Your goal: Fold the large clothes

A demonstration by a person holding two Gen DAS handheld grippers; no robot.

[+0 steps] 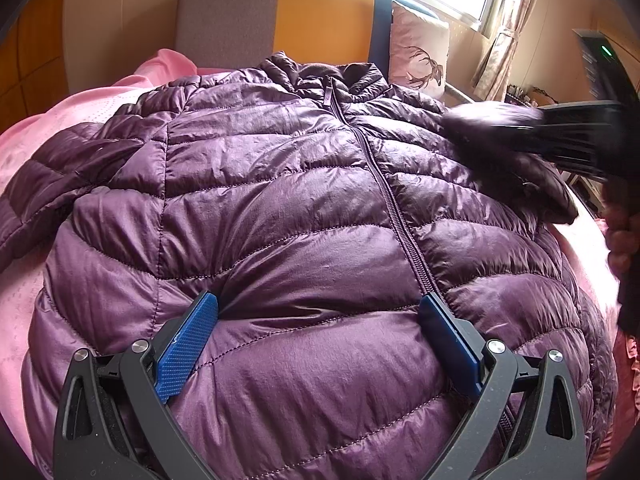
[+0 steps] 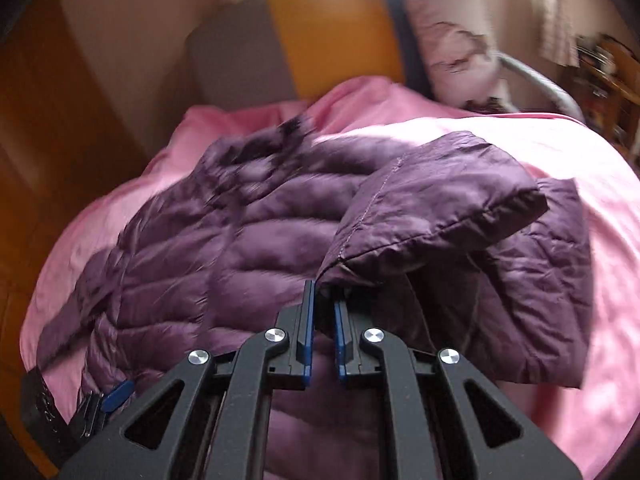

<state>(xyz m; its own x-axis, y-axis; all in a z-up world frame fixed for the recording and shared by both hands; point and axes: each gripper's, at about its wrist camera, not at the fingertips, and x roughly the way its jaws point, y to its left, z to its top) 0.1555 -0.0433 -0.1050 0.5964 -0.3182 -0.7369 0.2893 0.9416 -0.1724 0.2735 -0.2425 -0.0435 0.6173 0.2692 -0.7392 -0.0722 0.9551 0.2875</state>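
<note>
No readable writing appears. The purple jacket (image 1: 280, 208) lies zipped, front up, across the pink bedding (image 1: 80, 120). Lower centre, the left gripper (image 1: 318, 312) rests on it, jaws wide apart. Right gripper (image 2: 323, 300), lower centre, pinches the sleeve cuff (image 2: 432, 216), lifted.

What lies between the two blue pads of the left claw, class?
In the left wrist view, the left claw stands wide open, and only the puffy front of the purple jacket fills the gap, beside its zipper.
</note>
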